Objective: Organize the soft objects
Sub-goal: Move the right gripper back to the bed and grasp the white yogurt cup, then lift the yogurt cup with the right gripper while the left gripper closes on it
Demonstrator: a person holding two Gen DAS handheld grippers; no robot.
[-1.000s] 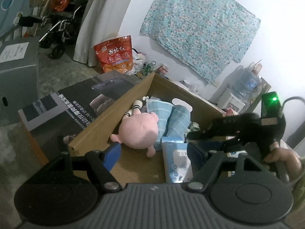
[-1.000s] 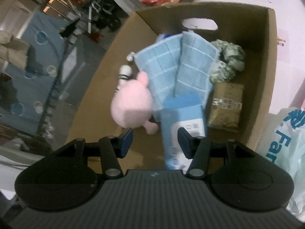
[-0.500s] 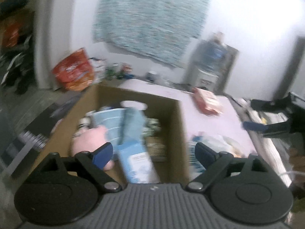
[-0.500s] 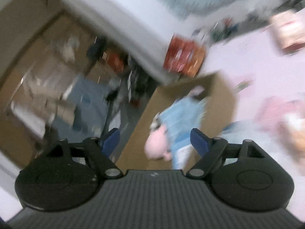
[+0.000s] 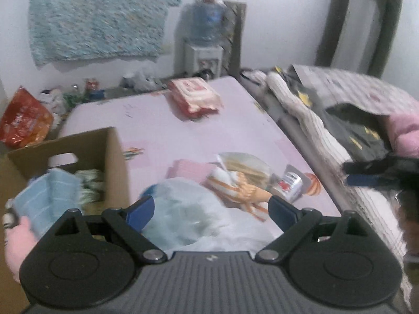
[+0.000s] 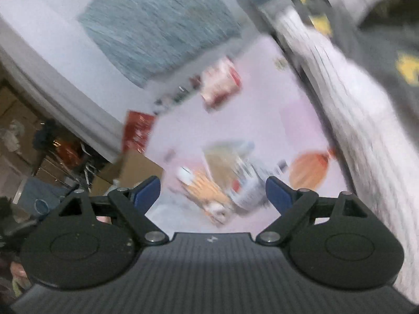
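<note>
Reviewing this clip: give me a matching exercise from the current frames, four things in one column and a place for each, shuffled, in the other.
Things:
1. light blue folded cloth
2. red and white packet
3. blue water bottle
4. orange and white striped soft toy

Places:
A. far end of the pink mat
B. inside the brown cardboard box
C. on the white dispenser by the wall
D. near part of the pink mat, ahead of the left gripper

Pairs: 1-B, 2-A, 3-C, 4-D
</note>
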